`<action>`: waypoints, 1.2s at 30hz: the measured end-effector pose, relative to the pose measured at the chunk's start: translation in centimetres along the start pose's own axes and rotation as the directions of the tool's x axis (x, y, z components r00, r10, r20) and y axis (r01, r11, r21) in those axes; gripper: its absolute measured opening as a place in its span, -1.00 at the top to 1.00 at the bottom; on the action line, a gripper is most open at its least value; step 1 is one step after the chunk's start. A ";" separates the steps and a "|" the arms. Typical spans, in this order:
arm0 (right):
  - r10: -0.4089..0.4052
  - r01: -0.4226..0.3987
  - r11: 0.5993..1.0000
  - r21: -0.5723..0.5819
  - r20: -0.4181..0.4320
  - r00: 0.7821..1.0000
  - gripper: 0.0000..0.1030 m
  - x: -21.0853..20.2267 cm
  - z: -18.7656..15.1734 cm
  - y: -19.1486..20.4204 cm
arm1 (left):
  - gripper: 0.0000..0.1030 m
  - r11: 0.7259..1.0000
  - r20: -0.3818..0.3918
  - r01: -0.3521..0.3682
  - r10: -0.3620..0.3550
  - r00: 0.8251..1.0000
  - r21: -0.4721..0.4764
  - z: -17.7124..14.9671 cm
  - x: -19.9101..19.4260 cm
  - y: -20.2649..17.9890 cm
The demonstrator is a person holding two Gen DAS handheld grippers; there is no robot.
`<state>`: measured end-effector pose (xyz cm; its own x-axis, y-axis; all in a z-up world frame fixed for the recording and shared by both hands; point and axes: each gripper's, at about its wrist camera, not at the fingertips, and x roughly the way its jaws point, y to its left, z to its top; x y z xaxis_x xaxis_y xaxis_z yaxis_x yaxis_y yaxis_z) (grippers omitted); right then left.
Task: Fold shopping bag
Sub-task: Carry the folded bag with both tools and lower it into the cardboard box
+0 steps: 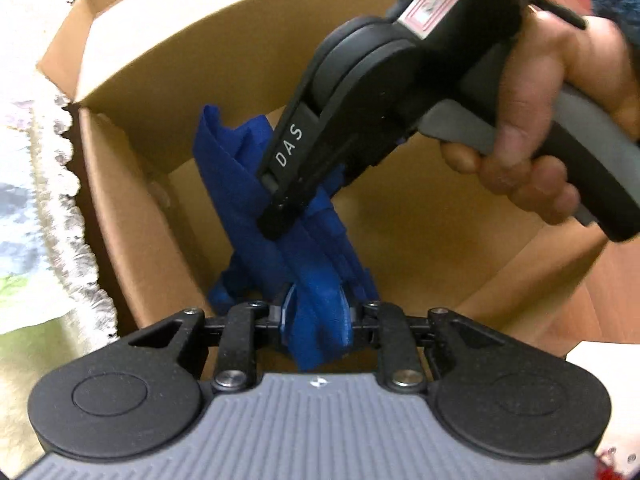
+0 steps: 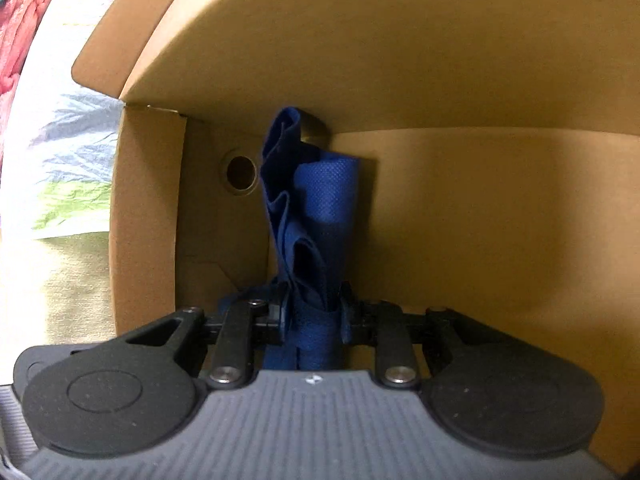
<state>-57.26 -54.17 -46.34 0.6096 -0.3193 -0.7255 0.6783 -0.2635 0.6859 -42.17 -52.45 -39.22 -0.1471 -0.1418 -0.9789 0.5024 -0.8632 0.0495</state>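
Note:
The blue fabric shopping bag (image 1: 244,184) is folded into a narrow bundle and held inside a brown cardboard box (image 1: 132,224). My left gripper (image 1: 316,312) is shut on the near end of the bundle. My right gripper (image 1: 304,204), held by a hand (image 1: 532,120), comes in from the upper right and is shut on the bundle further along. In the right wrist view the right gripper (image 2: 314,312) clamps the bag (image 2: 324,200), which stands up against the box's inner corner (image 2: 440,80).
The box wall has a round hole (image 2: 240,172) to the left of the bag. A pale patterned cloth (image 1: 36,200) lies outside the box on the left. A wooden surface (image 1: 592,300) shows at the right.

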 end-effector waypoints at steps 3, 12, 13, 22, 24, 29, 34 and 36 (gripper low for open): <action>0.017 -0.017 1.000 0.006 0.004 1.000 0.59 0.7 -0.4 0.4 | 0.50 0.999 0.016 -0.029 0.030 0.999 -0.044 -0.7 -1.6 0.7; 0.068 -0.068 0.996 -0.049 -0.001 0.998 0.59 2.3 -1.0 1.6 | 0.50 0.990 0.071 -0.056 0.065 0.995 -0.132 -2.7 -4.4 0.1; 0.067 -0.067 0.996 -0.057 0.000 0.998 0.60 2.5 -1.1 1.6 | 0.50 0.989 0.070 -0.054 0.064 0.995 -0.136 -2.9 -4.4 -0.2; -0.172 0.201 0.932 -0.303 0.119 0.978 0.27 2.9 -3.7 6.8 | 0.49 0.990 0.063 -0.059 0.067 0.996 -0.130 -3.5 -5.1 -2.4; -0.252 0.297 0.884 -0.360 0.168 0.953 0.09 3.1 -4.6 8.5 | 0.49 0.989 0.065 -0.063 0.073 0.995 -0.135 -3.6 -5.2 -2.4; -0.349 0.407 0.836 -0.367 0.216 0.912 0.03 3.6 -5.4 10.6 | 0.47 0.986 0.074 -0.066 0.078 0.994 -0.153 -4.0 -5.9 -2.3; -0.399 0.460 0.818 -0.346 0.235 0.886 0.37 4.5 -6.1 13.4 | 0.46 0.986 0.073 -0.068 0.080 0.994 -0.153 -4.7 -6.8 -2.1; -0.380 0.440 0.842 -0.312 0.234 0.895 0.43 4.9 -6.4 14.2 | 0.46 0.986 0.072 -0.066 0.078 0.994 -0.156 -4.7 -6.7 -1.9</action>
<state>-42.07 -53.66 -40.52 0.1914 -0.3988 -0.8968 0.9672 -0.0788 0.2414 -38.10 -47.53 -33.66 -0.1686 -0.2434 -0.9552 0.6380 -0.7656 0.0825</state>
